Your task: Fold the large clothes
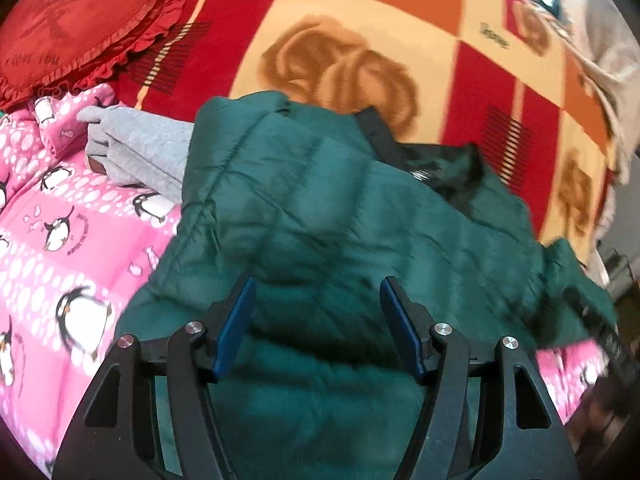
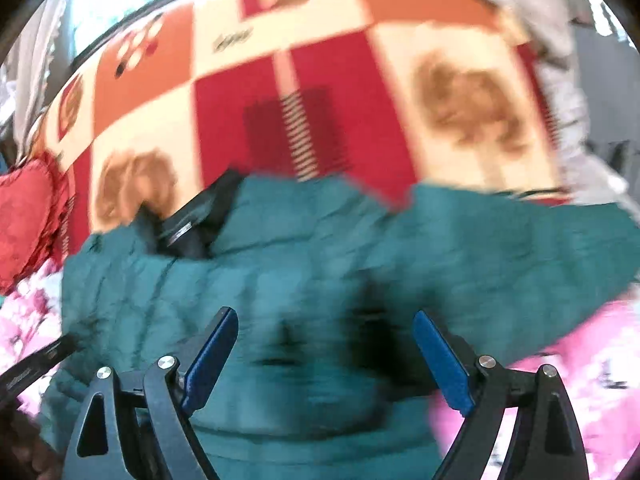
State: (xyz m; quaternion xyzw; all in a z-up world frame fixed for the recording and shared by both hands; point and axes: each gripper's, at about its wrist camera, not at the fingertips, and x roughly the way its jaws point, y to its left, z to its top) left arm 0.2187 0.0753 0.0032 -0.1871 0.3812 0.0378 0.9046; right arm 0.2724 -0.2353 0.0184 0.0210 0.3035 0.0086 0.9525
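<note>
A dark green quilted puffer jacket (image 1: pixel 312 200) lies bunched on the bed, its black lining and collar (image 1: pixel 380 136) showing at the far side. My left gripper (image 1: pixel 318 282) hovers over the jacket's near part. Its blue pads (image 1: pixel 236 324) stand apart with only the fabric below showing in the gap. In the blurred right wrist view the same jacket (image 2: pixel 304 264) spreads wide, with a sleeve reaching right. My right gripper (image 2: pixel 324 312) is above it, jaws wide and gripping nothing. The black lining (image 2: pixel 200 220) shows at upper left.
Under the jacket lies a pink penguin-print quilt (image 1: pixel 60 248), and beyond it a red, orange and cream checked blanket (image 1: pixel 360 40). A folded grey garment (image 1: pixel 140 148) sits left of the jacket. A red heart-shaped cushion (image 1: pixel 76 24) rests at far left. The other gripper's black tip (image 2: pixel 36 364) shows at the left edge.
</note>
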